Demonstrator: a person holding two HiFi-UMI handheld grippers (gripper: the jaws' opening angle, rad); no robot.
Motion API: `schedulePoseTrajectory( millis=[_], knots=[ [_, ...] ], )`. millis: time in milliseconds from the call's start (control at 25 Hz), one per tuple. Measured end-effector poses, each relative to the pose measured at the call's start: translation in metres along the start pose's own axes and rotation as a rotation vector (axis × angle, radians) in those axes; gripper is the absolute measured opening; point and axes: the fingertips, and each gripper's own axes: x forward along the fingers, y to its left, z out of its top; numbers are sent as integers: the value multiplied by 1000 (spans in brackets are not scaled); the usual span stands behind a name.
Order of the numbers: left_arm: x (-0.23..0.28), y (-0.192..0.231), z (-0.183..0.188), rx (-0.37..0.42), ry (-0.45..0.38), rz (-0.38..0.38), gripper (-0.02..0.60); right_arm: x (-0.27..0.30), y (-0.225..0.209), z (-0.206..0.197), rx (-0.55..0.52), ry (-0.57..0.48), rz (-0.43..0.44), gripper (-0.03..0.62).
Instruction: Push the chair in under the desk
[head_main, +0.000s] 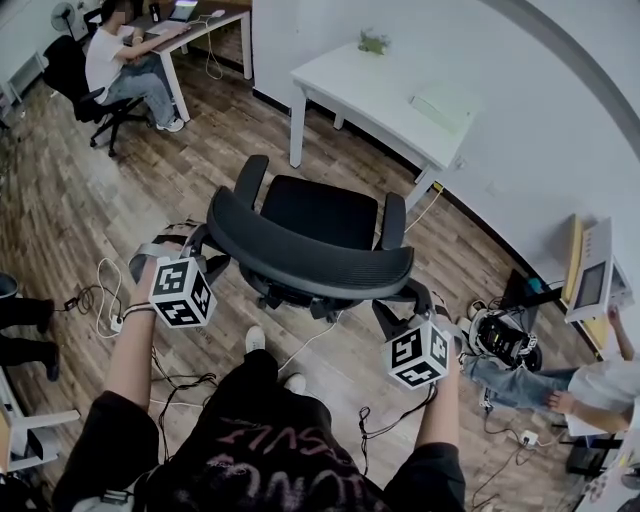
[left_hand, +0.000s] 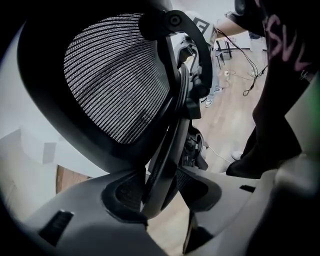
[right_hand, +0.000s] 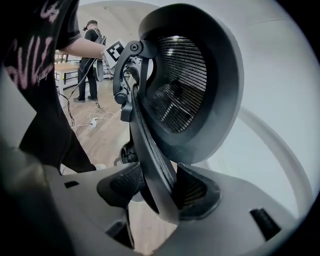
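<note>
A black mesh office chair (head_main: 320, 212) stands on the wood floor, its seat facing a white desk (head_main: 380, 95) a short way beyond it. Its curved backrest (head_main: 300, 255) is nearest me. My left gripper (head_main: 200, 245) is shut on the backrest's left end. In the left gripper view the backrest rim (left_hand: 170, 145) runs between the two pads of that gripper (left_hand: 162, 192). My right gripper (head_main: 400, 300) is shut on the backrest's right end. In the right gripper view the rim (right_hand: 150, 145) sits between that gripper's (right_hand: 159, 192) pads.
Cables (head_main: 100, 290) trail over the floor by my feet. A person (head_main: 120, 60) sits on another chair at a far desk, top left. Another person (head_main: 560, 385) sits low at the right beside a round device (head_main: 505, 340). A small plant (head_main: 373, 42) stands on the white desk.
</note>
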Motion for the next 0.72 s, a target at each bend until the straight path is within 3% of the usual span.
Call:
schedulePoseTrajectory(
  millis=[720],
  knots=[
    [32, 43, -11, 31, -31, 28, 210, 32, -25, 12, 29, 26, -10, 233]
  ],
)
